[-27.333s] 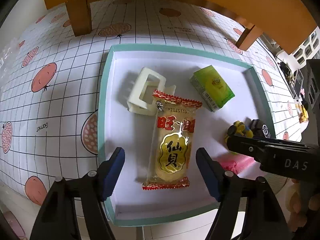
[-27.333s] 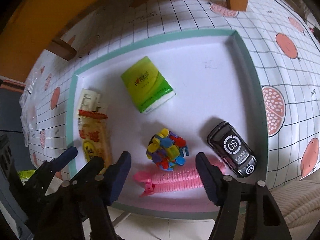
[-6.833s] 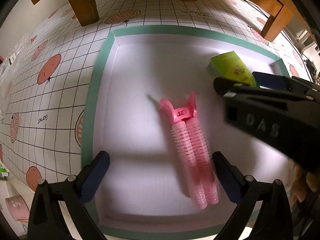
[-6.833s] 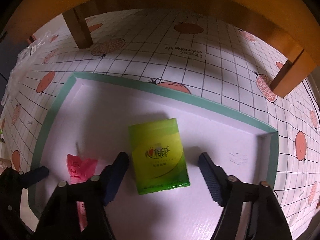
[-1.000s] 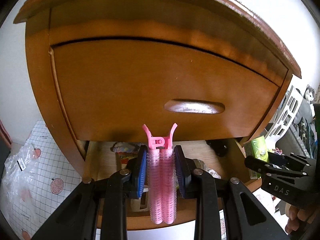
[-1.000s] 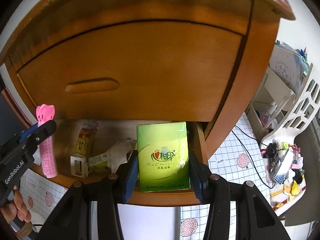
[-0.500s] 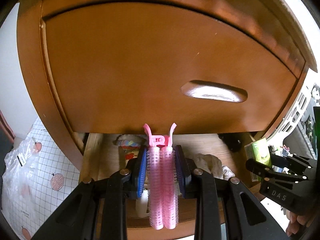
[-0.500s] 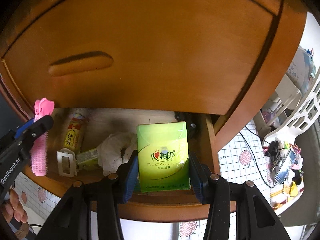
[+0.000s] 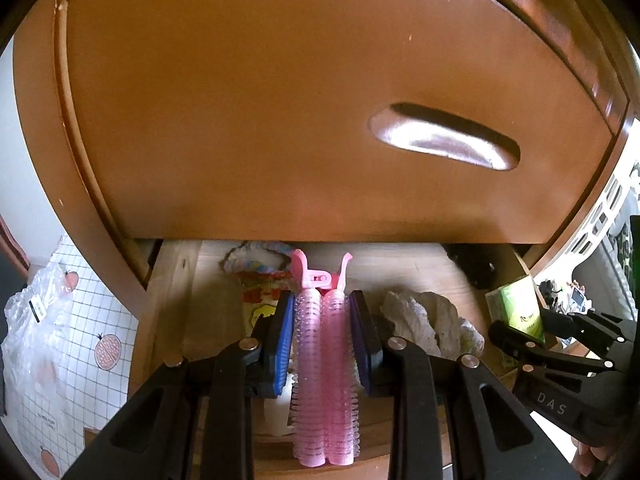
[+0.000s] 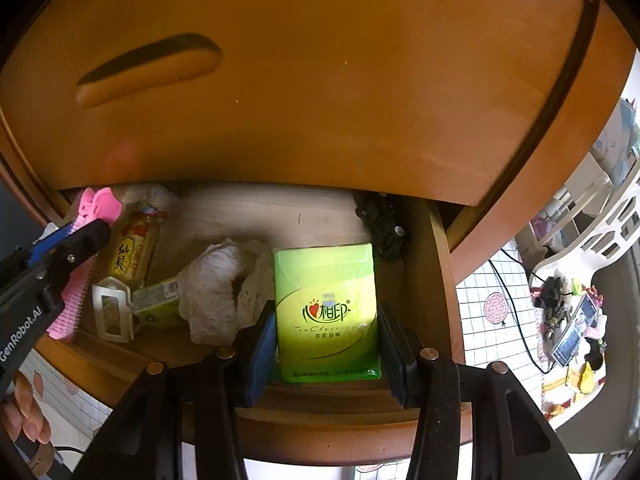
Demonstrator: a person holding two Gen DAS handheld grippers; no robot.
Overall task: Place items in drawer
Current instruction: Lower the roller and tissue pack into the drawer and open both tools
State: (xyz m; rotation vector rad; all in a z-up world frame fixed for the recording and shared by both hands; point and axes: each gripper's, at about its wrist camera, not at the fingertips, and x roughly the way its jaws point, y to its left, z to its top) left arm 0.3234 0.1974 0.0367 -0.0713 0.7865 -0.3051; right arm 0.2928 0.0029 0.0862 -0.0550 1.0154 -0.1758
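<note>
My left gripper (image 9: pixel 324 316) is shut on the pink hair roller clip (image 9: pixel 324 364), which it holds over the left part of the open lower drawer (image 9: pixel 176 304). My right gripper (image 10: pixel 326 344) is shut on the green tissue pack (image 10: pixel 326 308) above the drawer's right side (image 10: pixel 436 280). In the right wrist view the left gripper (image 10: pixel 60 256) and the pink clip (image 10: pixel 100 204) show at far left. The left wrist view has the right gripper (image 9: pixel 556 344) with the green pack (image 9: pixel 516 312) at right.
In the drawer lie a yellow snack packet (image 10: pixel 130 248), a white hair claw (image 10: pixel 112 312), a small green box (image 10: pixel 156 304), a crumpled white cloth (image 10: pixel 216 288) and a black toy car (image 10: pixel 380 228). The shut upper drawer front (image 10: pixel 320 80) overhangs closely. White shelves (image 10: pixel 592 224) stand right.
Both grippers have moved closer and lower over the open drawer with their items still held. The upper drawer front now fills more of both views.
</note>
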